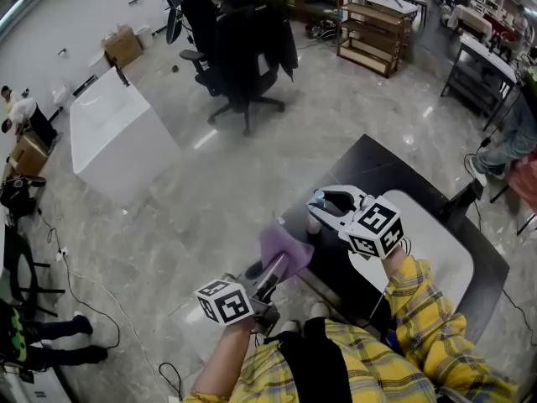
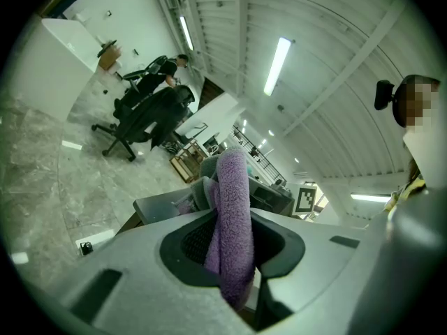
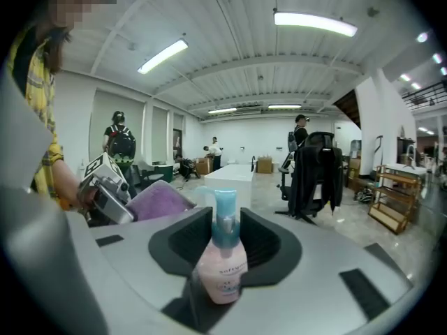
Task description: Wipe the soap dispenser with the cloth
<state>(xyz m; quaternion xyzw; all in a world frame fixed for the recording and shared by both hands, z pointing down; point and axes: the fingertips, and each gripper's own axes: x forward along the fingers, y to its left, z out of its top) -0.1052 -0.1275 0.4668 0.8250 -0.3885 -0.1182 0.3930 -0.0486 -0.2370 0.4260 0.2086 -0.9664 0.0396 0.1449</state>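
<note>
Nearest us in the head view, our left gripper (image 1: 270,274) clenches a fuzzy purple cloth (image 1: 287,248) by a black table (image 1: 377,164). In the left gripper view, the jaws pinch the cloth's soft fold. In the right gripper view, our right gripper (image 3: 223,246) grasps the smooth pink plastic soap dispenser (image 3: 222,267), which stands upright with its teal pump on top.

"How do the two grippers stand?"

"The left gripper (image 1: 270,269) reaches forward, its jaws pressed together on a purple fleecy cloth (image 2: 234,215). The right gripper (image 1: 321,206), at the end of a yellow plaid sleeve (image 1: 411,288), is just beside it, its jaws clamped on a pink soap dispenser with a blue pump (image 3: 222,267)."
</note>
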